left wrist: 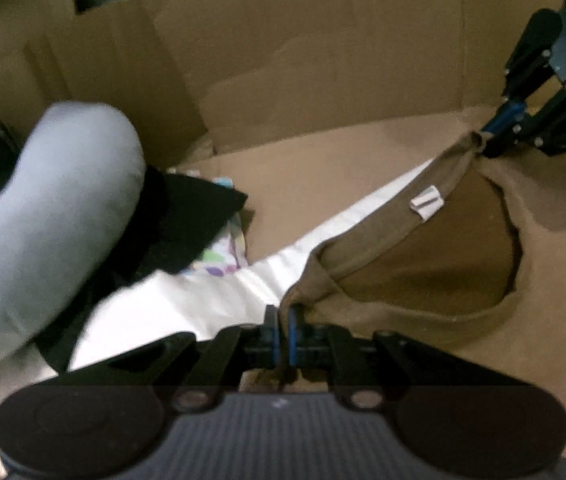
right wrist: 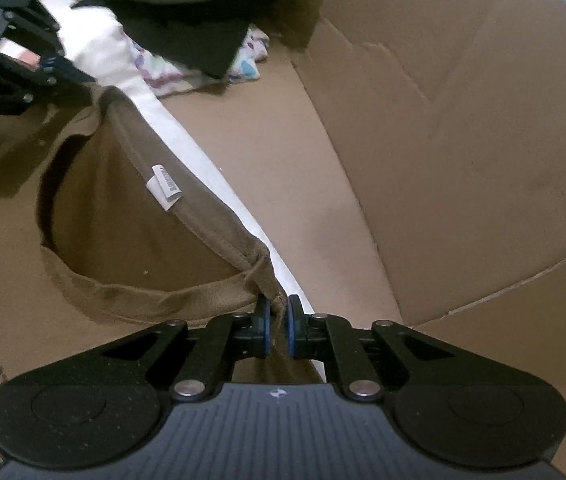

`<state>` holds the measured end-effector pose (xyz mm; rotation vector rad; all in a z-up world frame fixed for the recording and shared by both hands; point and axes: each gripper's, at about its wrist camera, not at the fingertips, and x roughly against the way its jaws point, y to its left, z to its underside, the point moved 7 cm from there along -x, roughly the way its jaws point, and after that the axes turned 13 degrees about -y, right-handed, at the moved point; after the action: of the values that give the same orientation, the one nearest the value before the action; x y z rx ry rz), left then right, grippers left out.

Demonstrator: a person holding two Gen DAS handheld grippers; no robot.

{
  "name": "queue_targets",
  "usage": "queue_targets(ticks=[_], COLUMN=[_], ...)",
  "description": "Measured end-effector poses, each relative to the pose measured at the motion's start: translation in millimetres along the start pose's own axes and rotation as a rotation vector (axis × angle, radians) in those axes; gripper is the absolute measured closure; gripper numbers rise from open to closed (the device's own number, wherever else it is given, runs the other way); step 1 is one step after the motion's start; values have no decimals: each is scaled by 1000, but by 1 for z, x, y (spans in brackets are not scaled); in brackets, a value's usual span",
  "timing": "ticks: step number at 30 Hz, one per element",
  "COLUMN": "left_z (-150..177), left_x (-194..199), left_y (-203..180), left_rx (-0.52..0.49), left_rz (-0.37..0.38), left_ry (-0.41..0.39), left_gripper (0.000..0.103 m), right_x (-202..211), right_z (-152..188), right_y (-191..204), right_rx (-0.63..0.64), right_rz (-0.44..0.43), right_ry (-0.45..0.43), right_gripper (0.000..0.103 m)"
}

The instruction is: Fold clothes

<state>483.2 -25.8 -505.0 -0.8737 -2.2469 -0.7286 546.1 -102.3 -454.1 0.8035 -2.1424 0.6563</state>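
Both pinching the brown cotton t-shirt (left wrist: 423, 264) at its shoulders: left claw (left wrist: 281, 332), right claw (right wrist: 279, 330). Risking thin bites slipping off, collar sagging.

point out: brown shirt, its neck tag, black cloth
brown shirt (right wrist: 131, 216): right wrist view, inside back below the collar.
neck tag (right wrist: 164, 187): right wrist view, middle of the white label.
black cloth (left wrist: 199, 216): left wrist view, flat top.

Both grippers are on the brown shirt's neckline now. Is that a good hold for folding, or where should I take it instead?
Probably fine. The brown shirt is pinched at both ends of the collar, left gripper and right gripper, jaws shut on the seam. The collar band with its white tag runs taut between them, so the shoulders should hang evenly. Keep coming from the neck side.
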Motion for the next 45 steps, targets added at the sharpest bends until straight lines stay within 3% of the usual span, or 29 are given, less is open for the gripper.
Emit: queue_targets(ticks=[4, 7, 9, 13, 15, 19, 24, 29, 33, 37, 45], left_z=[1, -7, -13, -8, -1, 13, 20, 13, 8, 2, 3], left_x=[-1, 20, 36, 54, 52, 39, 22, 10, 10, 26, 86], left_y=[-1, 10, 17, 16, 7, -20, -40, -44, -42, -37, -26], left_rx=[38, 93, 106, 124, 106, 59, 12, 55, 102, 134, 225], left_rz=[-24, -15, -27, 10, 28, 64, 87, 61, 50, 43, -18], left_ry=[10, -61, -108, -123, -104, -71, -34, -26, -32, -54, -97], left_gripper=[89, 84, 84, 84, 84, 84, 75, 70, 69, 57, 53], right_x=[-4, 13, 29, 55, 55, 45, 32, 20, 22, 49, 118], right_z=[0, -8, -11, -10, -3, 4, 12, 20, 13, 9, 12], right_y=[2, -8, -20, -34, -28, -12, 7, 27, 19, 11, -16], right_rx=[-46, -131, -198, -296, -290, -257, -216, -174, -254, -257, -301], right_rz=[43, 11, 2, -50, -87, -81, -72, -64, -67, -83, -54], right_ry=[-7, -76, -119, -168, -145, -124, -98, -72, -67, -98, -158], right_gripper=[91, 76, 76, 75, 75, 75, 75, 73, 72, 68, 68])
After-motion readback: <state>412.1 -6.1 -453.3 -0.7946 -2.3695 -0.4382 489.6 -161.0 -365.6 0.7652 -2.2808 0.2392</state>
